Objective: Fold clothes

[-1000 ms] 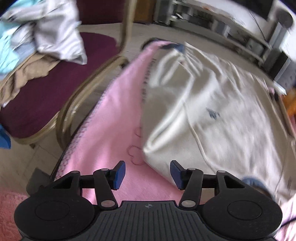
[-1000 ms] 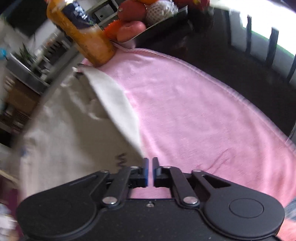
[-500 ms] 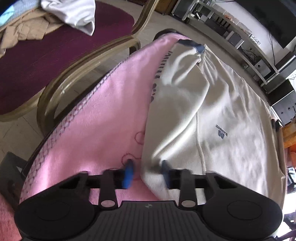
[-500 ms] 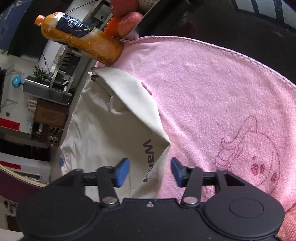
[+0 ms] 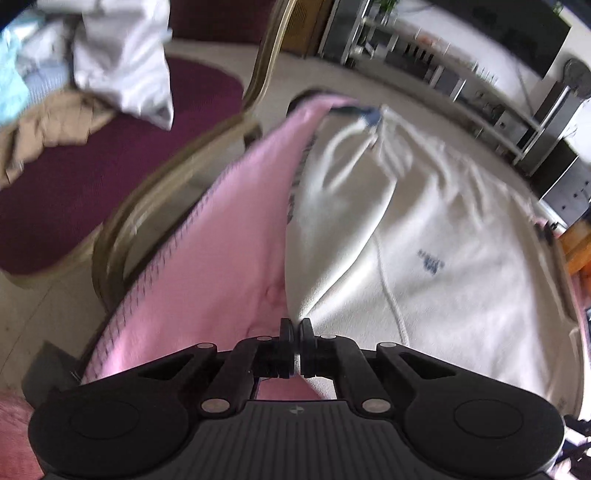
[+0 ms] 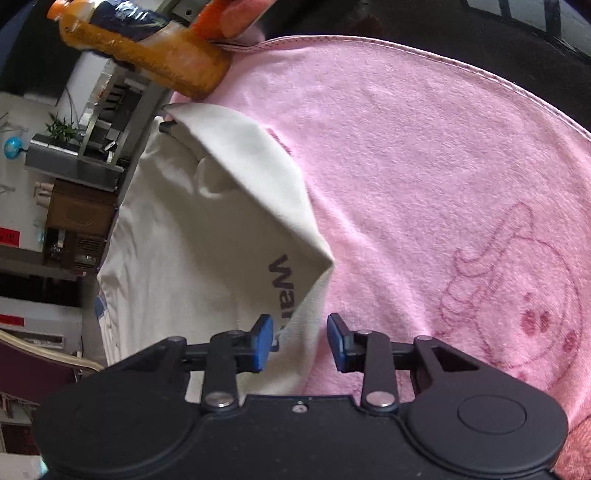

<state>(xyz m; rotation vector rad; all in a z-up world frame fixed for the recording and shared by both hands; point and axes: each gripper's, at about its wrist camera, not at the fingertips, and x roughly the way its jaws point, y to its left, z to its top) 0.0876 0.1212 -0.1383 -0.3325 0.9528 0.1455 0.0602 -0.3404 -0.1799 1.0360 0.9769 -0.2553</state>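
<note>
A cream garment (image 5: 424,240) lies spread on a pink blanket (image 5: 229,258) that covers the table. My left gripper (image 5: 295,330) is shut on the garment's near left edge, and the cloth rises in a fold to the fingertips. In the right wrist view the garment's (image 6: 207,236) folded corner, with dark printed letters, sits between the blue pads of my right gripper (image 6: 300,339). Its jaws are closing. The left pad is at the cloth, while a small gap shows beside the right pad. The pink blanket (image 6: 424,166) is under it.
A chair with a maroon seat (image 5: 110,177) stands left of the table, holding a pile of clothes (image 5: 122,59). An orange drink bottle (image 6: 147,48) and fruit (image 6: 229,14) sit at the blanket's far edge. Shelving (image 5: 461,81) lines the far wall.
My left gripper went from open to shut on the garment's edge. My right gripper opened, came over the garment's printed corner, and its jaws have since narrowed around it.
</note>
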